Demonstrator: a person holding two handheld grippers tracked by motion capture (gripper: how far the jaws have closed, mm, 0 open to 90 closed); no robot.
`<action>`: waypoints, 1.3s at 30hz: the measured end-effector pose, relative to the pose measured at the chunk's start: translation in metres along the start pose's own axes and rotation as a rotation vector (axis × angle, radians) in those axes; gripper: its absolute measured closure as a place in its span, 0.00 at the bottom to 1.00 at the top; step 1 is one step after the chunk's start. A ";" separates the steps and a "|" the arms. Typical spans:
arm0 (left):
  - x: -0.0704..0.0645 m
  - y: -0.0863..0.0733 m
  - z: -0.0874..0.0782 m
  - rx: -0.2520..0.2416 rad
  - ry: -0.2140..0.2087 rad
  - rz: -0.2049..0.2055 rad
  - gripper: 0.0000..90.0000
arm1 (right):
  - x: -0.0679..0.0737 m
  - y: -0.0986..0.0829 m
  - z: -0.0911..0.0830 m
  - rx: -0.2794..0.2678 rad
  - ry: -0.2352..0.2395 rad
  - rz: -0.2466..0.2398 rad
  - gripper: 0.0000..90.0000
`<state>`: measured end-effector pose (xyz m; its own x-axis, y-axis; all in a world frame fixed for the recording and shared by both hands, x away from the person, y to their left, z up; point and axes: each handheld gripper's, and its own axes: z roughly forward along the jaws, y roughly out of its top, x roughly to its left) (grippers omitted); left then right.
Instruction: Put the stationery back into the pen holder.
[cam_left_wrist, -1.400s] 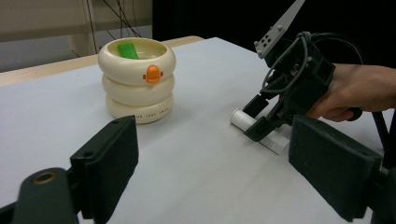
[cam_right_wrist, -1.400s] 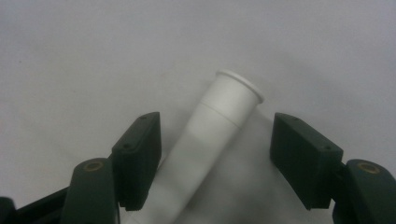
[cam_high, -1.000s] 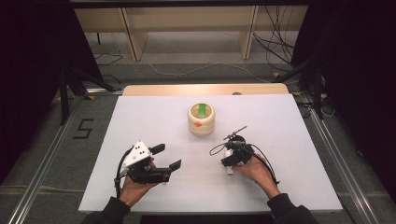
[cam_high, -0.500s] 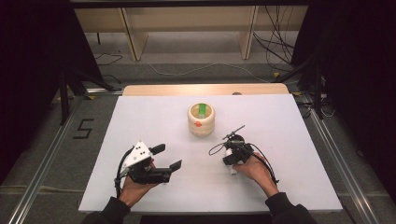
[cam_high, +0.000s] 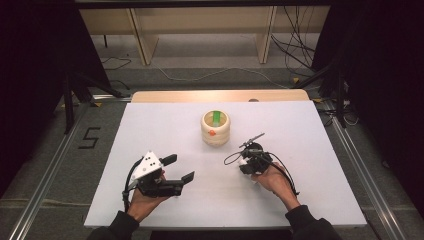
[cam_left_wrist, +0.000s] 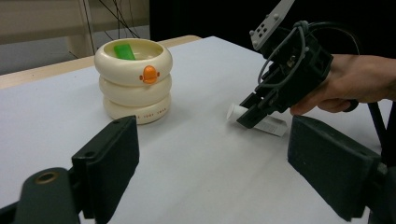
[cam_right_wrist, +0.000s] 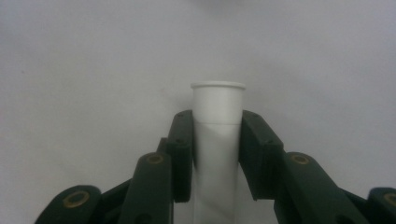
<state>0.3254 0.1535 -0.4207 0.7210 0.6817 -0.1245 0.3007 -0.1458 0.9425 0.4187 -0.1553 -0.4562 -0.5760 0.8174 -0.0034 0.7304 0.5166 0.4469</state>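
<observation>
A small white tube with a white cap lies low over the white table, near its middle right. My right gripper is shut on it, one jaw on each side just below the cap. The left gripper view shows that right gripper and the tube under it, held by a hand. My left gripper stands open at the front left with nothing between its jaws, which point toward the tube. A cream container of stacked rings, with an orange button and a green piece inside, stands upright at the table's centre.
The white table top has bare room left, right and in front of the container. A wooden strip runs along the far edge. Beyond it are shelf legs and cables on the floor.
</observation>
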 end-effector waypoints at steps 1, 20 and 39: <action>0.000 0.000 0.000 -0.001 0.001 0.000 0.18 | -0.001 0.000 -0.002 -0.011 0.002 0.001 0.75; 0.003 0.000 -0.001 -0.014 0.002 -0.021 0.18 | -0.014 0.003 -0.032 -0.227 0.068 0.017 0.75; 0.004 0.000 -0.001 -0.019 0.012 -0.024 0.17 | -0.018 0.004 -0.045 -0.376 0.052 0.029 0.75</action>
<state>0.3277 0.1572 -0.4210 0.7060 0.6936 -0.1433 0.3053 -0.1156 0.9452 0.4156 -0.1796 -0.4146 -0.5822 0.8112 0.0546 0.5661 0.3562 0.7434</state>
